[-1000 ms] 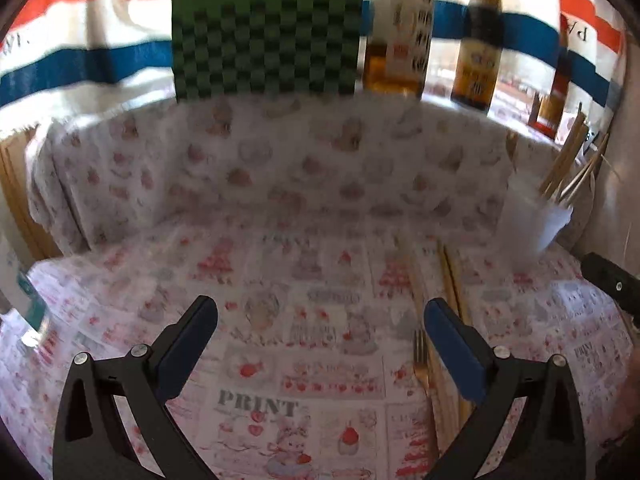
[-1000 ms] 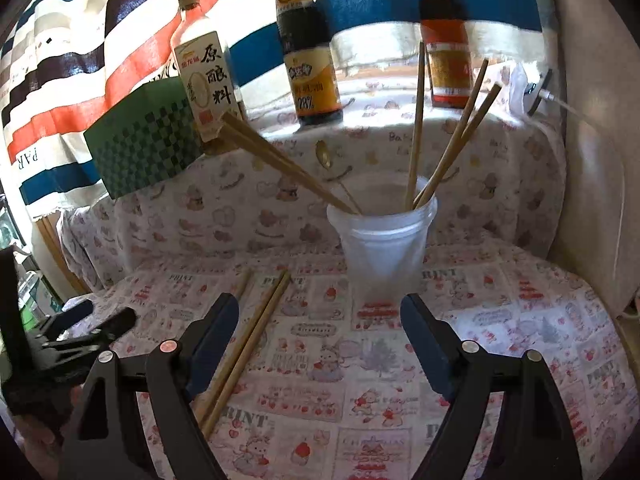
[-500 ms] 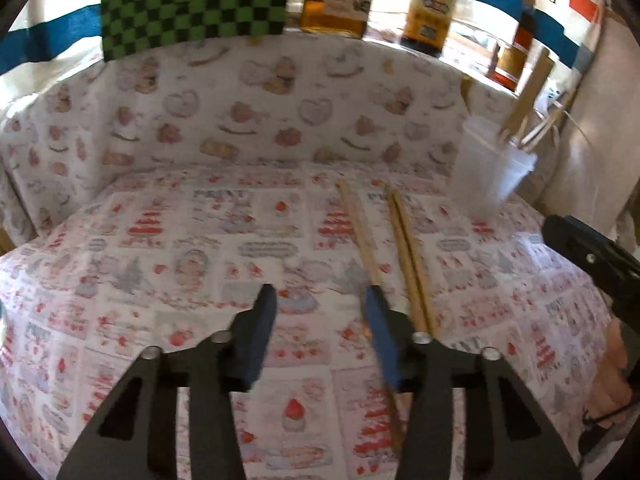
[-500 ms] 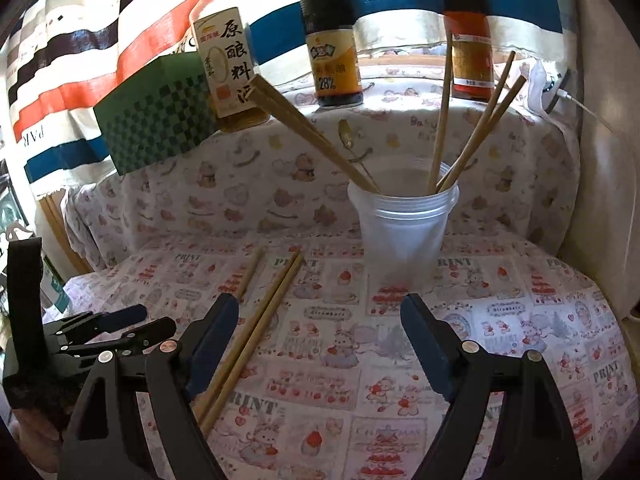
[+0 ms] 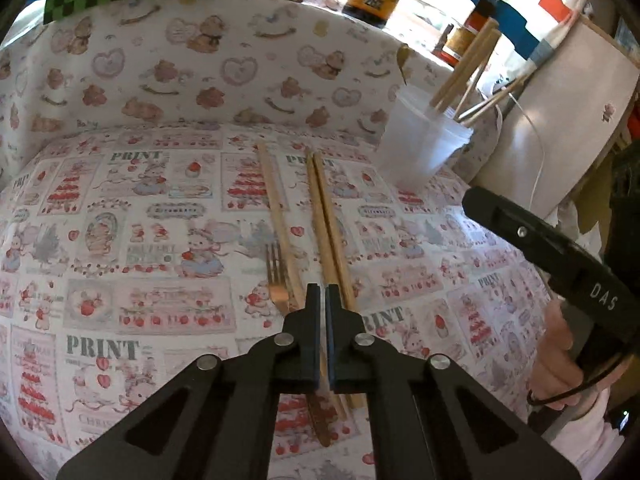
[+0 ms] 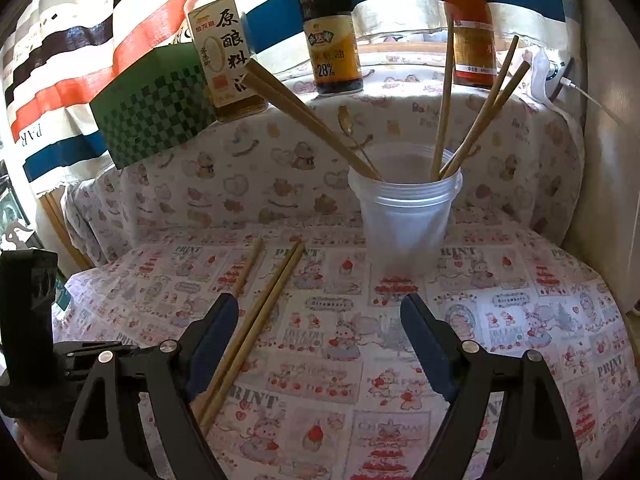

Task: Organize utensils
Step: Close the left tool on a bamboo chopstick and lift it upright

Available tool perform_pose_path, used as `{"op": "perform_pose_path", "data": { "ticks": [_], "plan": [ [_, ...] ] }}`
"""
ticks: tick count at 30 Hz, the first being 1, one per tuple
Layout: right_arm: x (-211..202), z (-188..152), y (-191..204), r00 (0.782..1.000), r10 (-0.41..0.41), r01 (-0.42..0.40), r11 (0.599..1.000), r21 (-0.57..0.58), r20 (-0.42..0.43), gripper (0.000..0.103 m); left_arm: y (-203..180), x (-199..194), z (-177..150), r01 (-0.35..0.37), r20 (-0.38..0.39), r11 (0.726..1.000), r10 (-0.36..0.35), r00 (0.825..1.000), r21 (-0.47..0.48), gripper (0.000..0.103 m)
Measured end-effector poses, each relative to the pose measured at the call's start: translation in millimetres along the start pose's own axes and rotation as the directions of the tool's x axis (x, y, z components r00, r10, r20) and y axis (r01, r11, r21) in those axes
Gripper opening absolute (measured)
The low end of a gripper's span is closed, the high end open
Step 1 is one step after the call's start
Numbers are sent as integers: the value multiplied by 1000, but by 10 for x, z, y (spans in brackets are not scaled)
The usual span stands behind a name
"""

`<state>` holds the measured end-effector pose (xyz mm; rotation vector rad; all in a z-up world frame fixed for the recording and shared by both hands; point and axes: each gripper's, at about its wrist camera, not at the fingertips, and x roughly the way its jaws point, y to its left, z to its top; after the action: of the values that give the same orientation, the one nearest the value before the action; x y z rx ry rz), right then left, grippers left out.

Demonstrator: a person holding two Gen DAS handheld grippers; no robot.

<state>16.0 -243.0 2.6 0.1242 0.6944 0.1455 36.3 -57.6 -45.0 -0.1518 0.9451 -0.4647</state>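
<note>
On the printed cloth lie a pair of wooden chopsticks (image 5: 325, 208), a single chopstick (image 5: 274, 200) and a copper fork (image 5: 276, 276). My left gripper (image 5: 323, 291) is shut, its tips right over the pair's left stick near the fork. A sliver of wood shows in the slit; I cannot tell whether it is pinched. The clear plastic cup (image 6: 404, 216) holds several chopsticks and a spoon. My right gripper (image 6: 318, 304) is open in front of the cup with nothing between its fingers. The pair of chopsticks (image 6: 272, 300) passes by its left finger.
Three sauce bottles (image 6: 332, 52) and a green checked box (image 6: 156, 108) stand on the cloth-covered ledge behind the cup. A white panel (image 5: 560, 128) and a white cable (image 6: 592, 100) border the right side. A hand (image 5: 560, 364) holds the right gripper's black body.
The left gripper's jaws went from wide open to shut. It tilted down and drew nearer the table, ending over the chopsticks and fork. The right gripper stayed open, almost still.
</note>
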Motion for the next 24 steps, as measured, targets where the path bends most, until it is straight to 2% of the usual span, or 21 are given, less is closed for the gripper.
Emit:
{"op": "perform_pose_path", "data": {
  "ticks": [6, 12, 14, 18, 22, 23, 24],
  "plan": [
    [9, -3, 2, 1000, 0, 0, 1000, -7, -6, 85, -105, 129, -65, -87, -14, 995, 88, 996, 48, 2],
    [-2, -10, 7, 1000, -8, 8, 1000, -9, -4, 85, -109, 134, -81, -127, -19, 990, 129, 991, 62, 2],
    [-12, -12, 12, 1000, -5, 5, 1000, -11, -3, 85, -122, 183, -100, -138, -37, 988, 140, 989, 67, 13],
    [-24, -20, 36, 1000, -25, 26, 999, -31, 11, 85, -296, 219, -149, -211, -19, 962, 217, 976, 175, 13],
    [-23, -24, 41, 999, -41, 42, 998, -40, 15, 85, -323, 237, -153, -226, -14, 956, 232, 973, 186, 13],
    [-25, -22, 35, 999, -40, 40, 999, -36, 14, 85, -317, 237, -150, -227, -14, 957, 233, 972, 184, 8],
    [-29, -21, 31, 999, -38, 39, 999, -33, 14, 85, -316, 236, -153, -239, -6, 953, 244, 970, 186, 7]
  ]
}}
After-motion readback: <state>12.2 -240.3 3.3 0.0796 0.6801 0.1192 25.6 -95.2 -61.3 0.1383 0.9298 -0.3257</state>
